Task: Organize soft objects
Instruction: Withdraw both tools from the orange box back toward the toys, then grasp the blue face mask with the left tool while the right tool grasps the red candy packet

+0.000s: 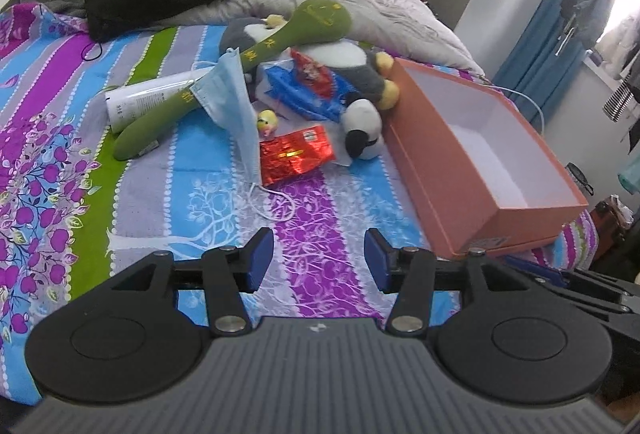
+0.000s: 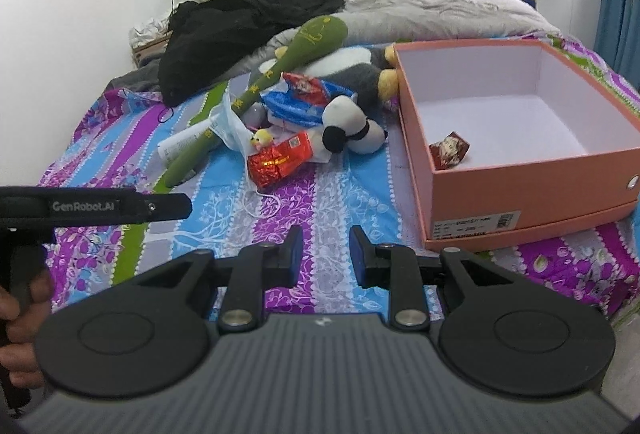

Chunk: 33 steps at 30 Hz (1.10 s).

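1. The left gripper [image 1: 319, 260] hangs over the bed [image 1: 320, 201] with its jaws apart and nothing between them; the right gripper [image 2: 323, 256] is the same, jaws apart and bare. Both look poised to choose a thing.
2. Just ahead of the left jaws lies a face mask [image 1: 236, 101], its loop trailing toward them, with a shiny red packet [image 1: 296, 153] touching it on the right.
3. Farther ahead sits the heap of soft toys: a small panda [image 1: 362, 127], a long green plush [image 1: 256, 61] propped across a grey penguin [image 1: 360, 67], and a blue wrapper [image 1: 300, 91].
4. Ahead and right of both jaws stands the open orange box [image 2: 536, 189], likely the collecting place; one small red wrapper [image 2: 450, 149] already lies inside.
5. A white tube [image 1: 148, 99] lies ahead and left, under the green plush.
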{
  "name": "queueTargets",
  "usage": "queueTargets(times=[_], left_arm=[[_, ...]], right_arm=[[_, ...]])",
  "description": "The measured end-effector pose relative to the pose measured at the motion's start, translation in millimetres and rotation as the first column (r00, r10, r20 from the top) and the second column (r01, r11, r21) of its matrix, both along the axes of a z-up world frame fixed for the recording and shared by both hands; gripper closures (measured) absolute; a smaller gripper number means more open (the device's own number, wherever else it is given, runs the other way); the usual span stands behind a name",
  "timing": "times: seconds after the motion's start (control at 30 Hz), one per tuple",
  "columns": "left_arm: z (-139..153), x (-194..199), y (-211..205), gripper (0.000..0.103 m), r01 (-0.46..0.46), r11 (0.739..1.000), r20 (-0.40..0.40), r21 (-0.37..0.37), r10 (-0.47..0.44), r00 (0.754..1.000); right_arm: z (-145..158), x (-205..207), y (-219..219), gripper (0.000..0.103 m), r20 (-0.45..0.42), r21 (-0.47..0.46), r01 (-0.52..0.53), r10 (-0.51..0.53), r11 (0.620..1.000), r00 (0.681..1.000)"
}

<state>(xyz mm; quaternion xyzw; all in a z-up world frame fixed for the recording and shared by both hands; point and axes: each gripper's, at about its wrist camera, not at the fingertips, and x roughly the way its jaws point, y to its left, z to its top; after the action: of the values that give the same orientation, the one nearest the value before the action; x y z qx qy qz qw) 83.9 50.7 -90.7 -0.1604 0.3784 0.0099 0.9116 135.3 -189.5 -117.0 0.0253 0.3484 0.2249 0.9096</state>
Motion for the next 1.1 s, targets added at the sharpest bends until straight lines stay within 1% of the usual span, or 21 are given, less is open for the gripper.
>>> queueTargets(times=[0.23, 0.33, 0.4, 0.43, 0.47, 0.53, 0.63, 0.77, 0.83, 0.93, 1.1], left_arm=[[-23.7, 27.2, 13.0, 0.047, 0.004, 1.0, -0.027, -0.007, -0.004, 1.0], [-35.7, 38.3, 22.2, 0.047, 0.0, 0.999, -0.038, -0.043, -0.002, 0.999], [-44.9, 46.1, 29.6, 0.047, -0.014, 0.998, -0.041, -0.062, 0.011, 0.999], [-49.3, 50.5, 32.9, 0.047, -0.023, 0.997, -0.048, -0.068, 0.02, 0.999], [-52.8, 54.4, 35.8, 0.047, -0.032, 0.997, -0.051, -0.07, 0.029, 0.998], [-60.0, 62.5, 41.6, 0.047, -0.05, 0.996, -0.049, -0.073, 0.047, 0.998], [-70.4, 76.6, 49.1, 0.047, -0.074, 0.994, -0.042, -0.084, 0.07, 0.997], [-83.5, 94.5, 57.2, 0.047, -0.1, 0.992, -0.034, -0.082, 0.098, 0.995], [-89.0, 102.6, 62.5, 0.047, -0.116, 0.989, -0.03, -0.094, 0.113, 0.993], [-97.3, 113.3, 68.5, 0.047, -0.128, 0.986, -0.03, -0.103, 0.125, 0.992], [-109.7, 128.3, 73.4, 0.048, -0.116, 0.986, -0.039, -0.119, 0.112, 0.993]], right_arm=[[-12.8, 23.5, 19.1, 0.074, -0.028, 0.01, 0.001, -0.001, 1.0, 1.0], [-19.6, 35.8, 28.8, 0.074, -0.042, -0.022, 0.005, -0.006, 1.0, 0.999], [-24.3, 45.1, 32.8, 0.073, -0.057, -0.025, 0.006, -0.007, 1.0, 0.998], [-27.1, 49.8, 33.8, 0.063, -0.066, -0.02, 0.01, -0.011, 1.0, 0.998], [-30.1, 54.9, 34.3, 0.049, -0.074, -0.012, 0.016, -0.017, 1.0, 0.997], [-35.1, 63.2, 35.5, 0.037, -0.08, 0.003, 0.015, -0.015, 1.0, 0.997], [-44.8, 77.2, 42.0, 0.039, -0.096, 0.001, 0.006, -0.006, 1.0, 0.995], [-57.6, 100.7, 51.3, 0.039, -0.128, 0.031, 0.014, -0.01, 0.999, 0.992], [-62.8, 112.8, 55.9, 0.039, -0.141, 0.067, 0.022, -0.012, 0.998, 0.99], [-74.0, 134.2, 63.8, 0.039, -0.195, 0.138, 0.053, -0.025, 0.989, 0.98], [-93.8, 163.1, 78.9, 0.038, -0.273, 0.248, 0.097, -0.027, 0.964, 0.962]])
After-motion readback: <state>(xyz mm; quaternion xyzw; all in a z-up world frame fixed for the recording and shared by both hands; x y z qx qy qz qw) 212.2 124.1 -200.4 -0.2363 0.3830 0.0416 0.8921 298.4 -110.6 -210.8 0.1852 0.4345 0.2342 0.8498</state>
